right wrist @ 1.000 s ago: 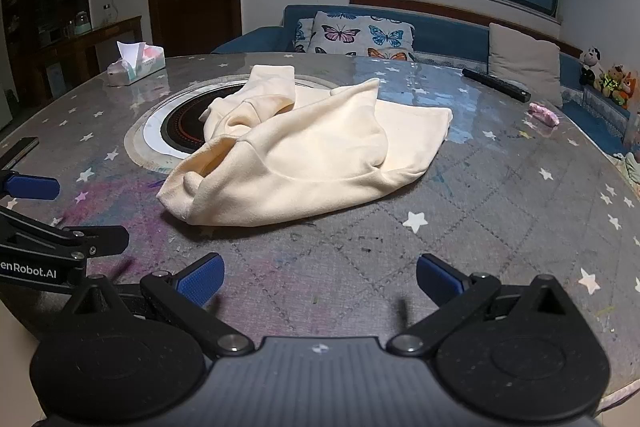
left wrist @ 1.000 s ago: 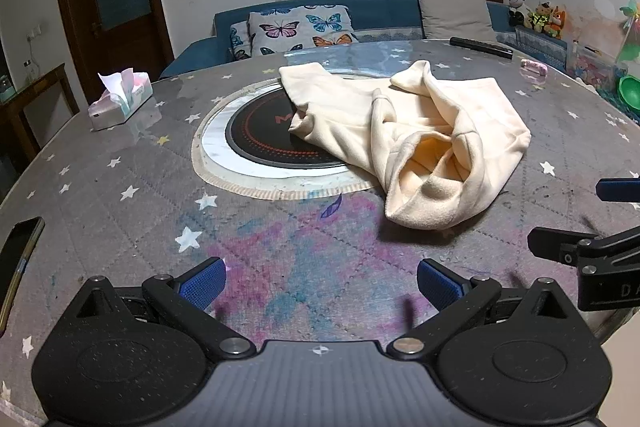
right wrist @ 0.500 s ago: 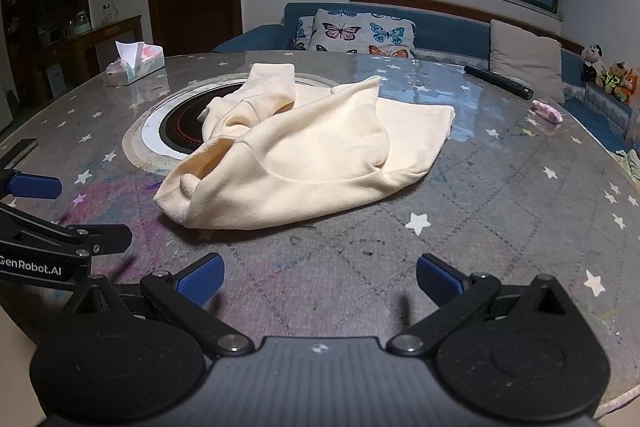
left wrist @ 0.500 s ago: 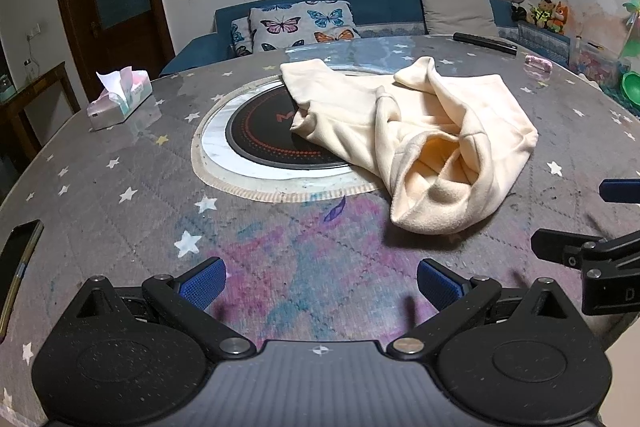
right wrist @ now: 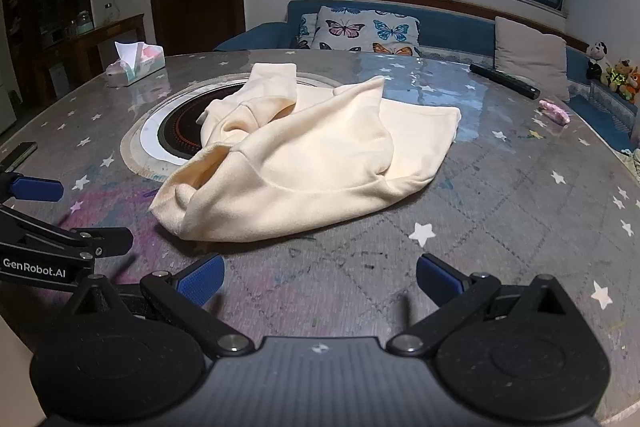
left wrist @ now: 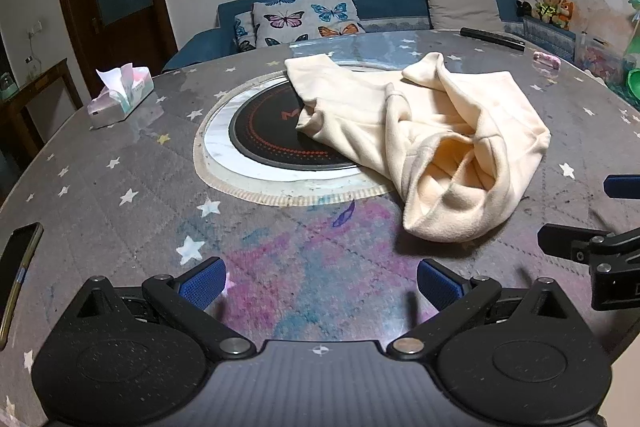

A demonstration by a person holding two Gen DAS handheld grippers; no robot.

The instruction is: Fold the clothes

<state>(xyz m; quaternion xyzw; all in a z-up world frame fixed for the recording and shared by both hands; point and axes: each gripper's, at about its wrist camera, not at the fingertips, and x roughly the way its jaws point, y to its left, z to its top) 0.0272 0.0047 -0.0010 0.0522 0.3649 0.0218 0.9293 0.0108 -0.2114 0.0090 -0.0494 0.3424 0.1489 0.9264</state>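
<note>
A cream fleece garment lies crumpled on the round table, partly over the black cooktop disc; its open end faces me. It also shows in the right wrist view. My left gripper is open and empty, above the table short of the garment. My right gripper is open and empty, just short of the garment's near edge. Each gripper shows in the other's view: the right one at the right edge, the left one at the left edge.
A tissue box stands at the table's far left. A phone lies at the near left edge. A black remote and a small pink object lie at the far right. A sofa with cushions stands behind the table.
Both grippers have moved slightly forward toward the garment. Both stay open. The garment has not moved.
</note>
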